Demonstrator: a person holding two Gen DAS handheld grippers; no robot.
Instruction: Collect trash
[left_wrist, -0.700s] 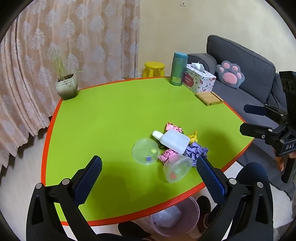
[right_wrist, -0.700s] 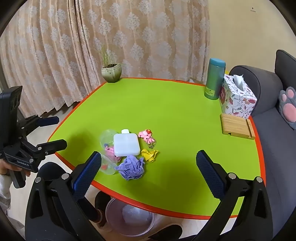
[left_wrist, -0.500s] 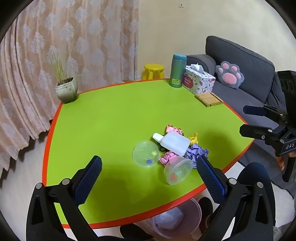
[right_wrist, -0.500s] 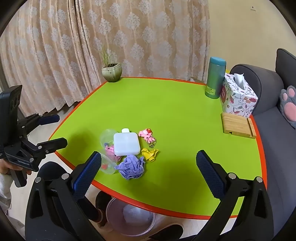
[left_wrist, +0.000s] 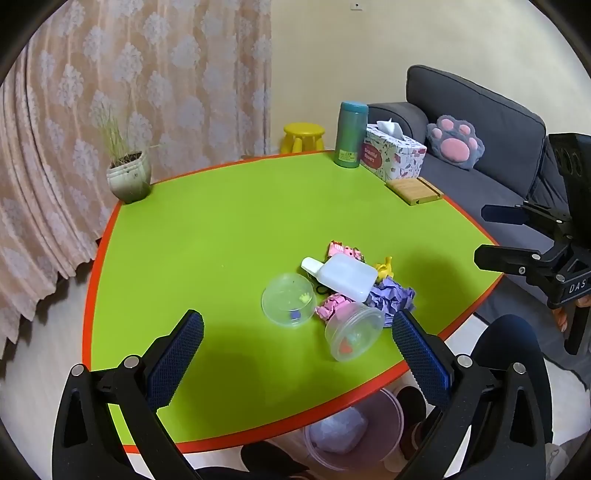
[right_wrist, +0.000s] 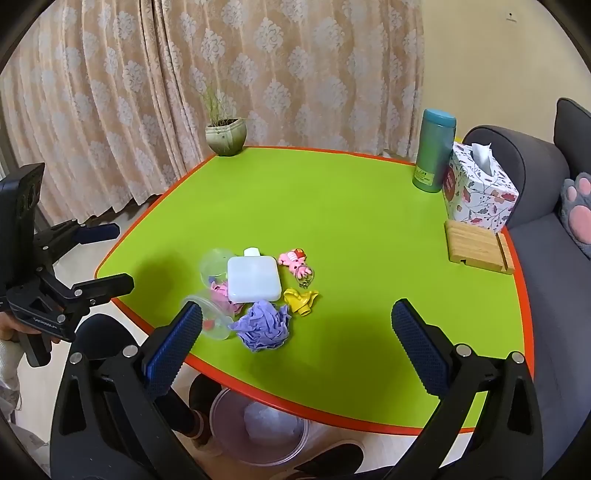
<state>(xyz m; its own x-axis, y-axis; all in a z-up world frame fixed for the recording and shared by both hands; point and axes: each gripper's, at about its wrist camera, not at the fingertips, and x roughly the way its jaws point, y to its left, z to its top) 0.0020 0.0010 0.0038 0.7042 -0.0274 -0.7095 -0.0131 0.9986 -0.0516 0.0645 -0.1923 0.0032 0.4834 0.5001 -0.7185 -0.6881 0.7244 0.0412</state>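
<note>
I hold my 2 grippers, left (left_wrist: 295, 354) and right (right_wrist: 297, 343), wide open and empty. The trash pile (right_wrist: 258, 291) lies at 12 o'clock, above the bin (right_wrist: 258, 432), so dropping is easy.

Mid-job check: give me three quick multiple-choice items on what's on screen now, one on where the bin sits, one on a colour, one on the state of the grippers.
1. Where is the clear bin?
A. On the sofa
B. On the floor under the table's near edge
C. On the table beside the plant pot

2. What colour is the crumpled paper ball nearest the table edge?
A. Purple
B. Orange
C. Black

3. What state are the left gripper and the right gripper in?
A. Both open and empty
B. Both shut on trash
C. Left shut on the white bottle

Answers: 1 B, its rim shows below the orange edge of the table. 2 A, it is lilac-purple. 3 A, the jaws of each stand wide apart with nothing between them.
</note>
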